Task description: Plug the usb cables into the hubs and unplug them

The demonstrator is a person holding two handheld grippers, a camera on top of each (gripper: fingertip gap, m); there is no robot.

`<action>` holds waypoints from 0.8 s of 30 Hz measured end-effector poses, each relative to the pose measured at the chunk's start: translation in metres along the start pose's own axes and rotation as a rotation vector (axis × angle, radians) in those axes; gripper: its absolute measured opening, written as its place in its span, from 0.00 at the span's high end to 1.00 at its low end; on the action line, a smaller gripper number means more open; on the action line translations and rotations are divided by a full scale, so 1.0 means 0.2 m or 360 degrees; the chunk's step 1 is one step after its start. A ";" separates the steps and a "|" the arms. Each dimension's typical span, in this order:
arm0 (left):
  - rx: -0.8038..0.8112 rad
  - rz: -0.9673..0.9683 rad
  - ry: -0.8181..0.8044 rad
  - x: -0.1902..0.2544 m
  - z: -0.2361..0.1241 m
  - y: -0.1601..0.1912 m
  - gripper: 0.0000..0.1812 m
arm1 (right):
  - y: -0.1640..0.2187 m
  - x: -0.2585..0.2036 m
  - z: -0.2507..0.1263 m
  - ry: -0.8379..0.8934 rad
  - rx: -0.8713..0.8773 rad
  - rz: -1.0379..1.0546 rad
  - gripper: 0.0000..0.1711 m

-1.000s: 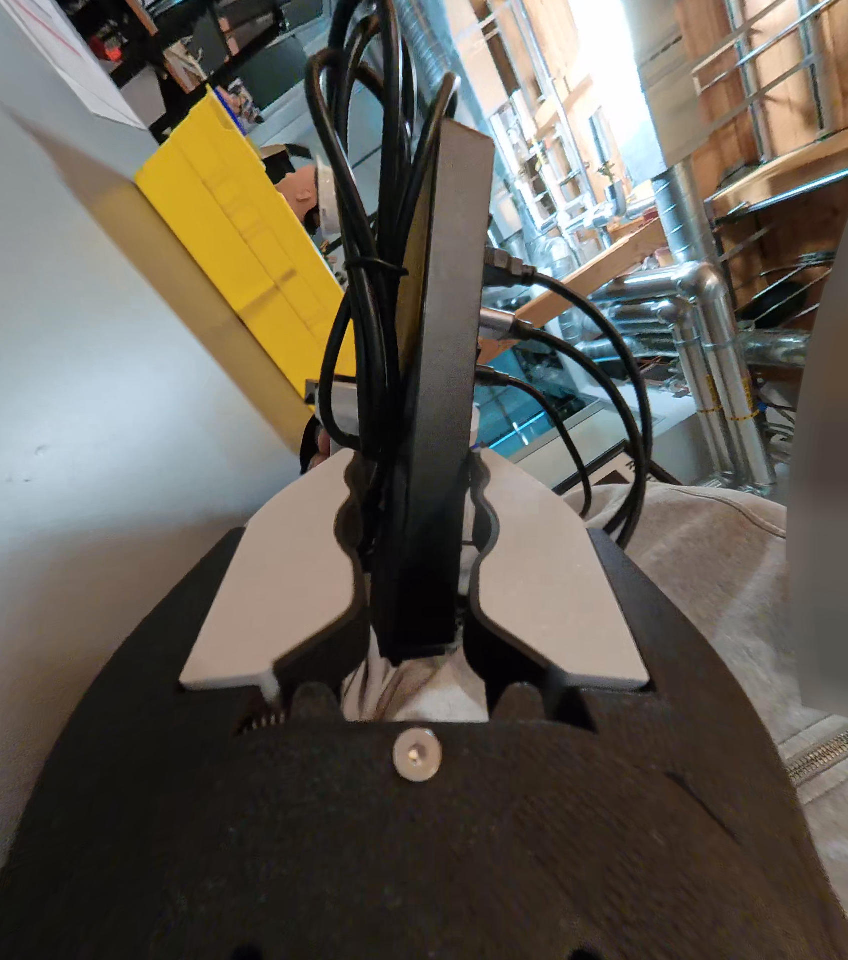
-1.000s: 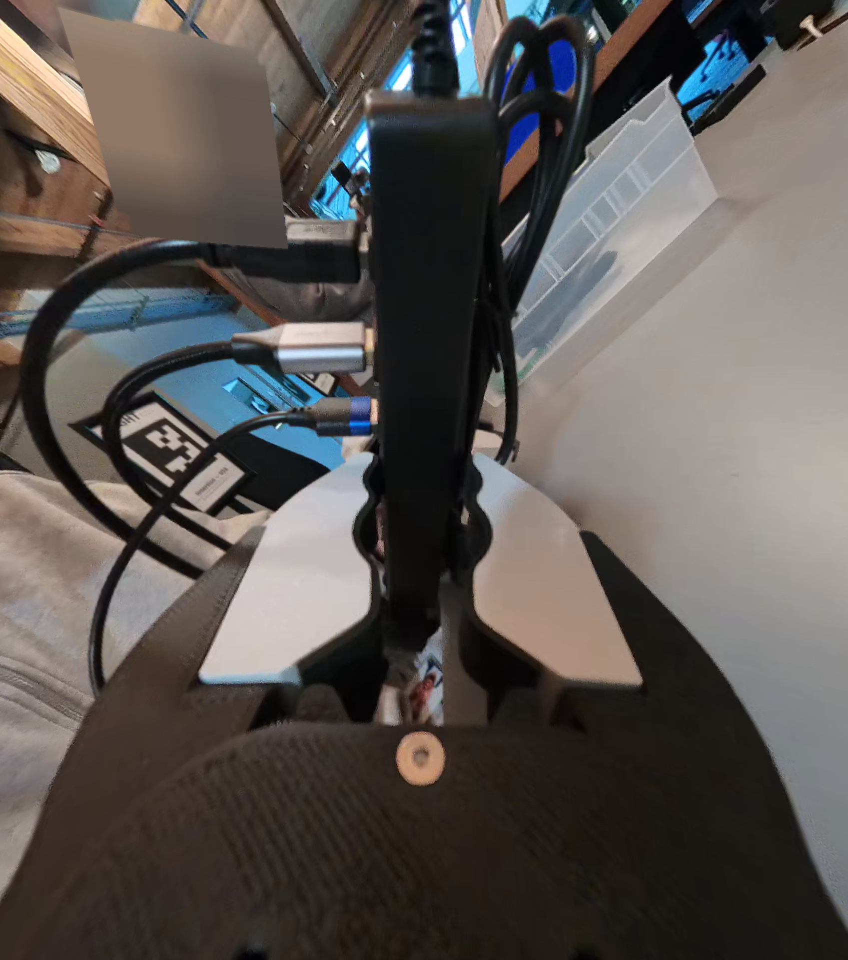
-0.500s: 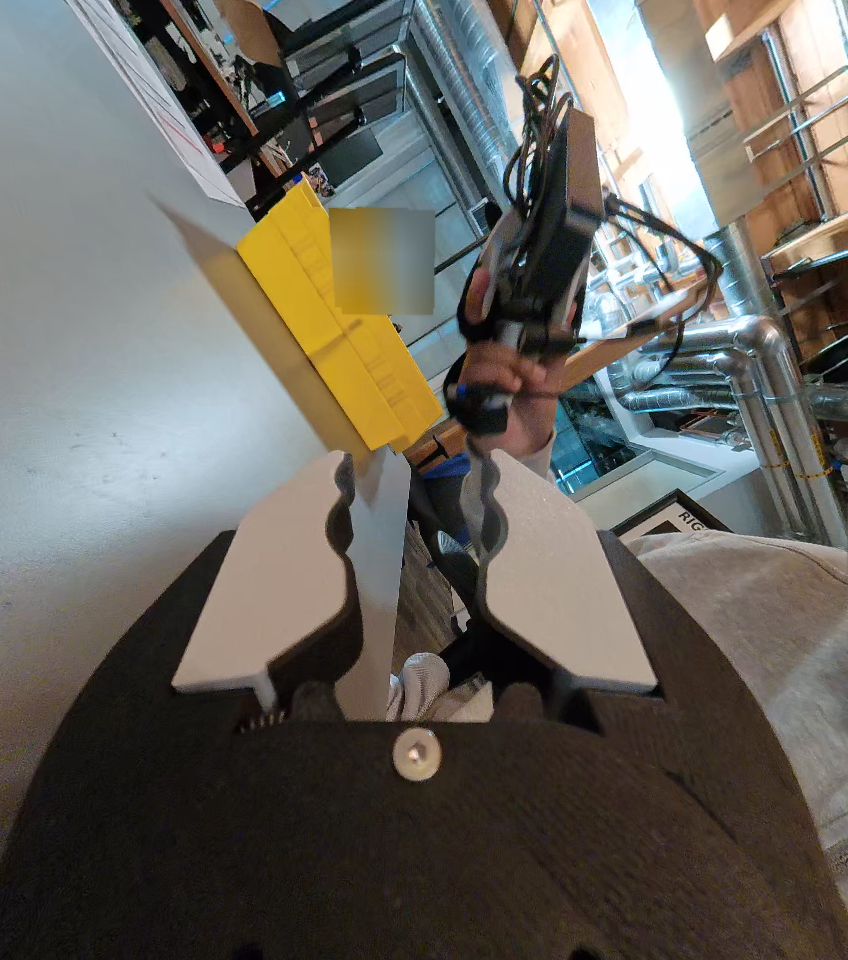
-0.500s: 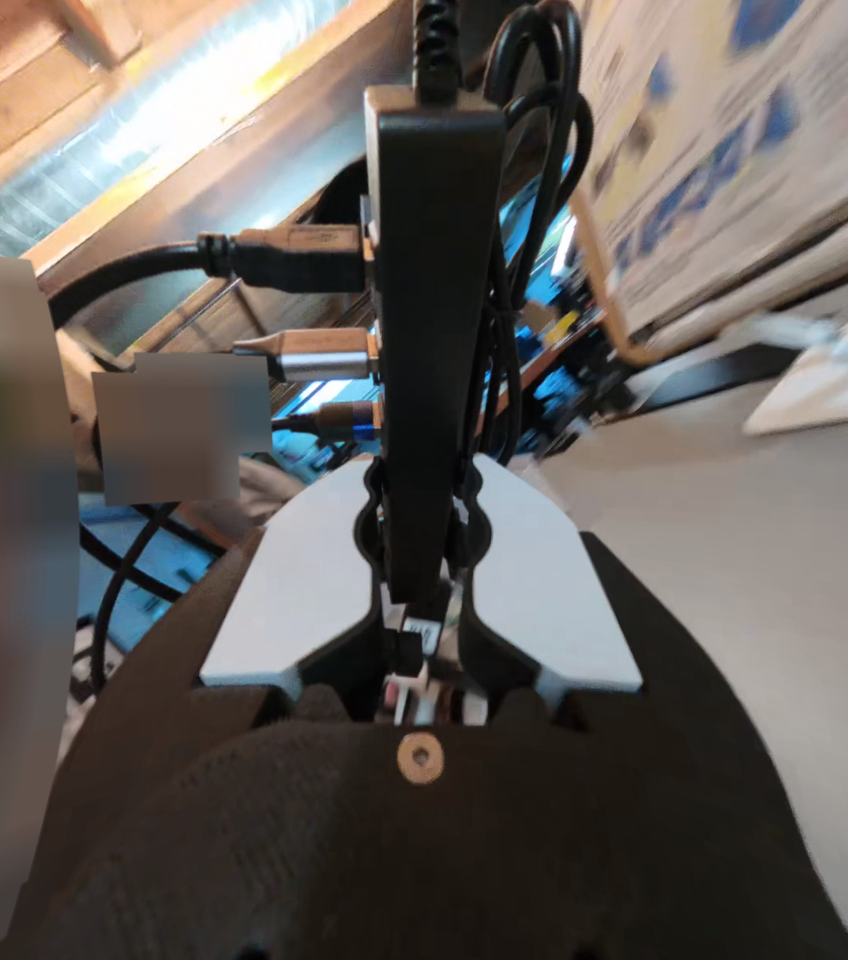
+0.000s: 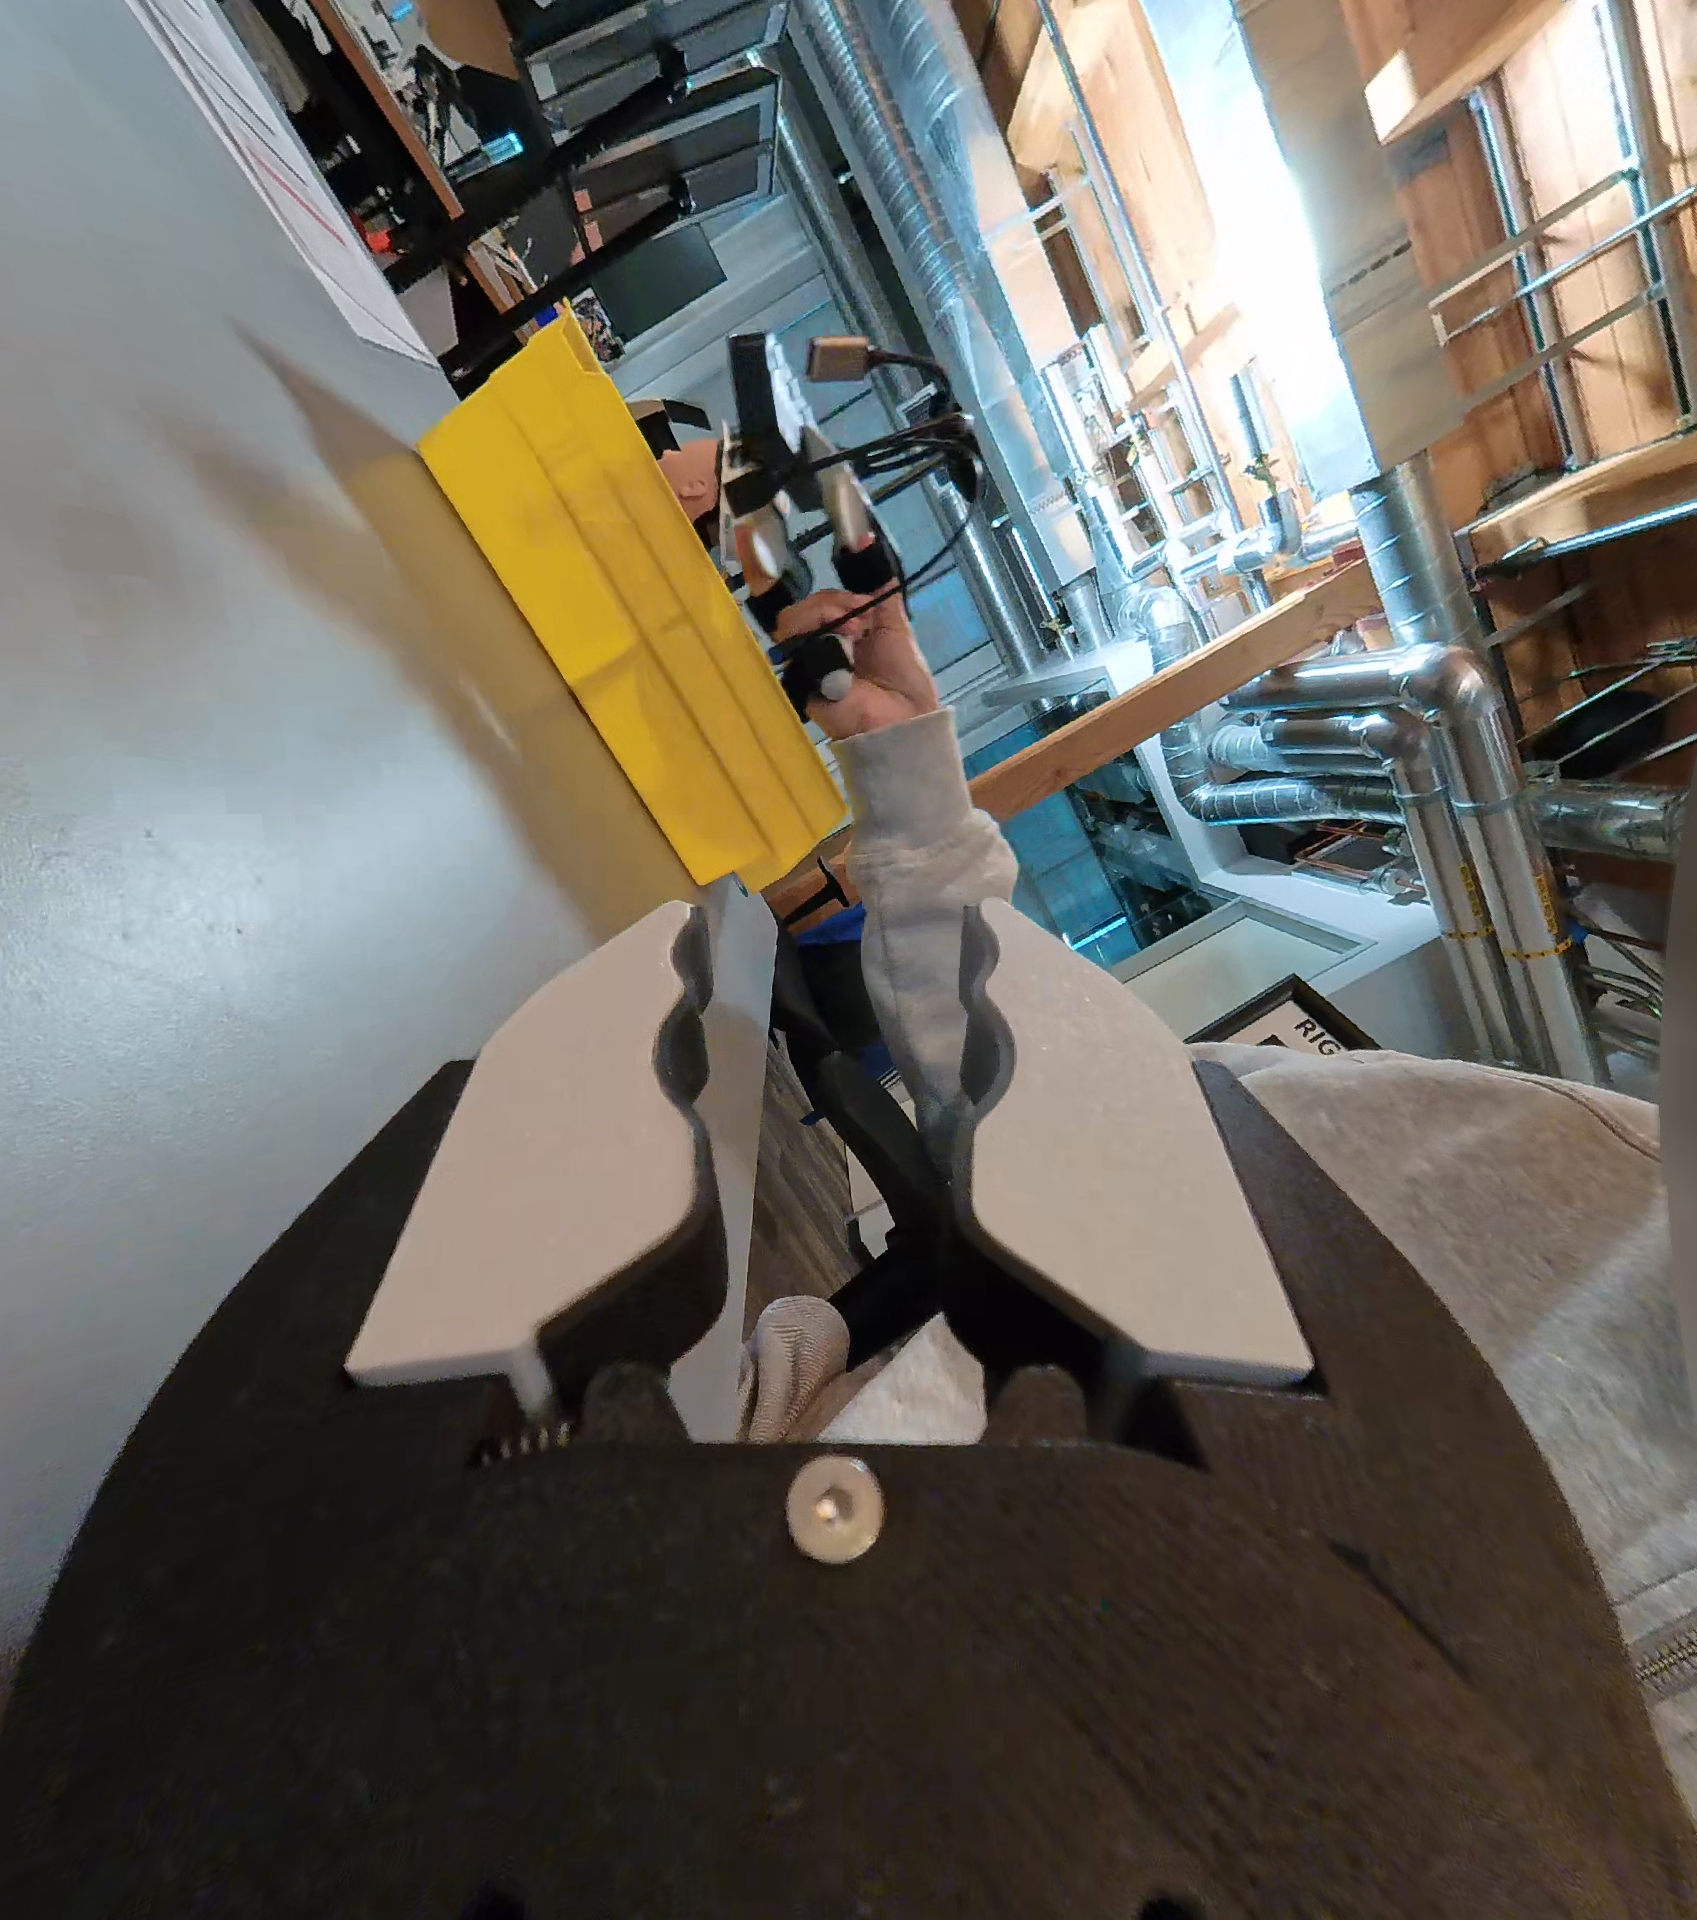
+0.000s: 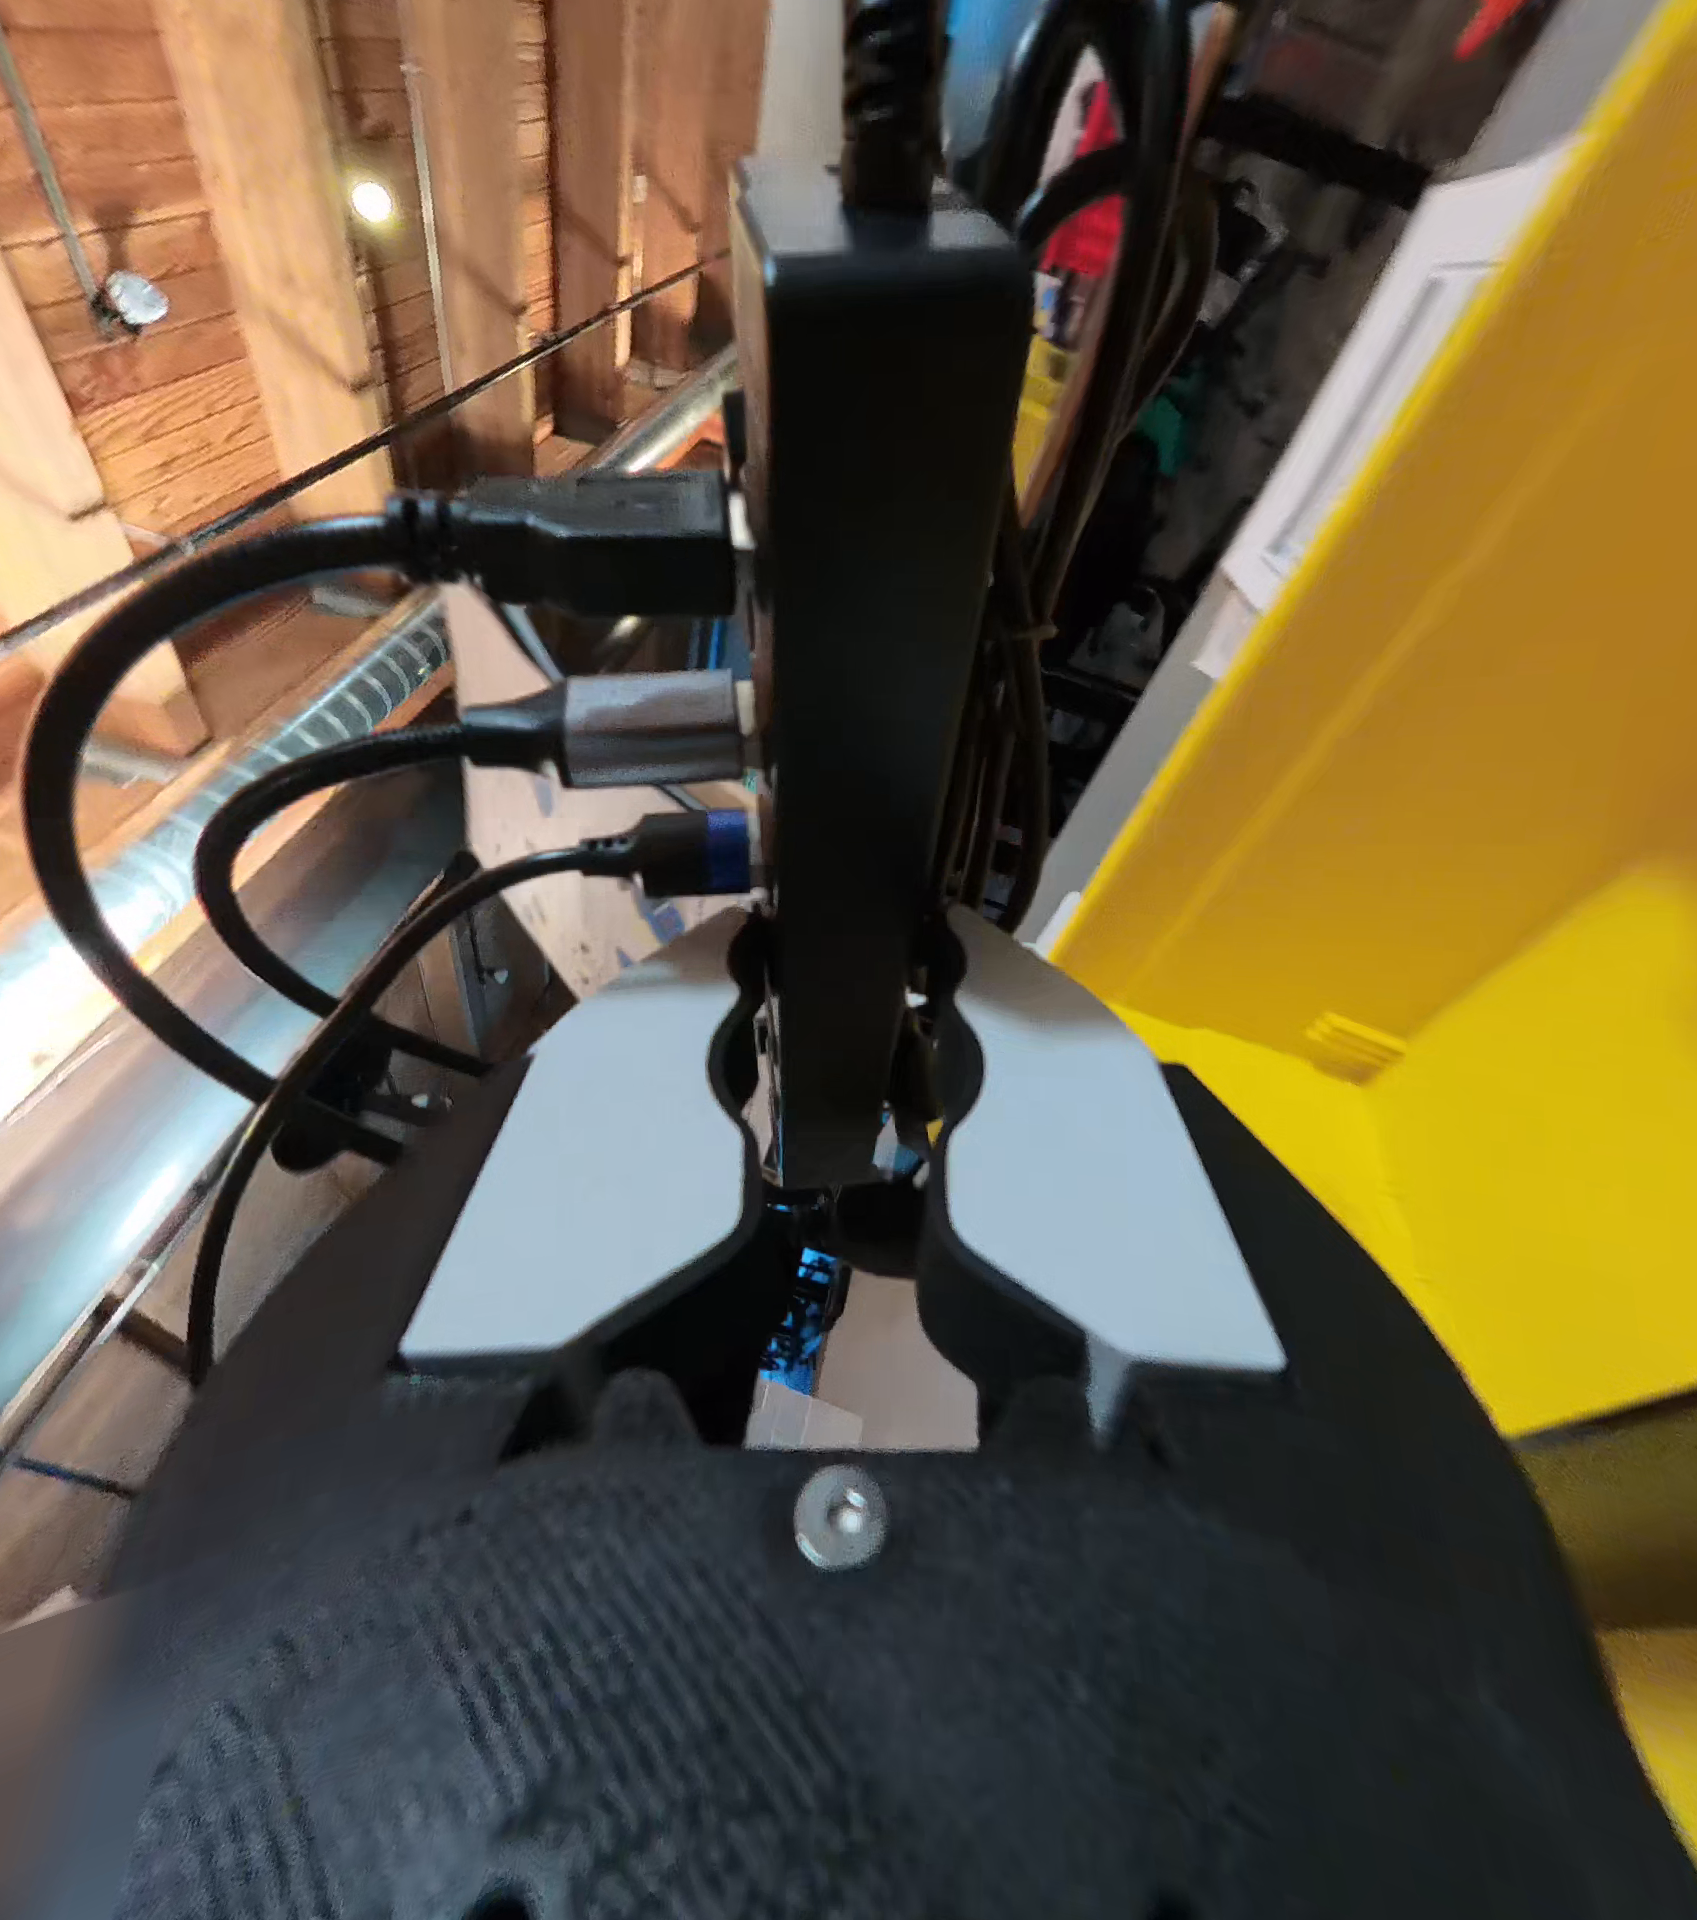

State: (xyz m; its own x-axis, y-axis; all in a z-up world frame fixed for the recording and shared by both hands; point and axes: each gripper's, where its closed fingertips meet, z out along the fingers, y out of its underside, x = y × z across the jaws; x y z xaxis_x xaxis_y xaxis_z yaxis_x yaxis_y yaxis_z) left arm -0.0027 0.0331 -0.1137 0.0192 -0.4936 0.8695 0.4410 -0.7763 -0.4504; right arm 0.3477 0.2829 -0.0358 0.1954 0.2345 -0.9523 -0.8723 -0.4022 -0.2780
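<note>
Clamping a black hub, right gripper fingers; left gripper fingers parted, empty; grey table, yellow bin

Both views are bright, wide-angle and strongly tilted, with straight lines bowing toward the edges. In the left wrist view a blown-out window floods the upper middle with glare, the yellow bin throws a soft-edged shadow onto the pale surface, and focus is crisp. The right wrist view is smeared by motion blur: the yellow bin and wooden wall are soft.
</note>
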 end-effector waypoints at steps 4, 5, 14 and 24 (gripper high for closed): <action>-0.0009 -0.0017 0.0009 0.00 0.01 0.01 0.75 | -0.03 0.21 0.04 0.0178 0.0039 0.0164 0.82; -0.0013 -0.0021 0.0012 0.00 0.01 0.01 0.75 | -0.03 0.25 0.05 0.0235 0.0043 0.0171 0.82; -0.0003 -0.0071 0.0046 0.00 0.01 0.00 0.75 | -0.01 0.32 0.07 0.0507 -0.0038 0.0042 0.82; -0.0022 -0.0095 0.0066 0.01 0.01 0.02 0.75 | 0.06 0.35 0.08 0.0706 -0.0263 -0.0138 0.70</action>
State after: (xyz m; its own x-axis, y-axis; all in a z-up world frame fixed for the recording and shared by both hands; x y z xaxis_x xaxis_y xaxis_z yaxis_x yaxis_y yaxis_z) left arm 0.0007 0.0304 -0.1127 -0.0442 -0.4616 0.8860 0.4276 -0.8103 -0.4008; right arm 0.3436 0.3091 -0.1041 0.4679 -0.1123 -0.8766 -0.7684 -0.5418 -0.3407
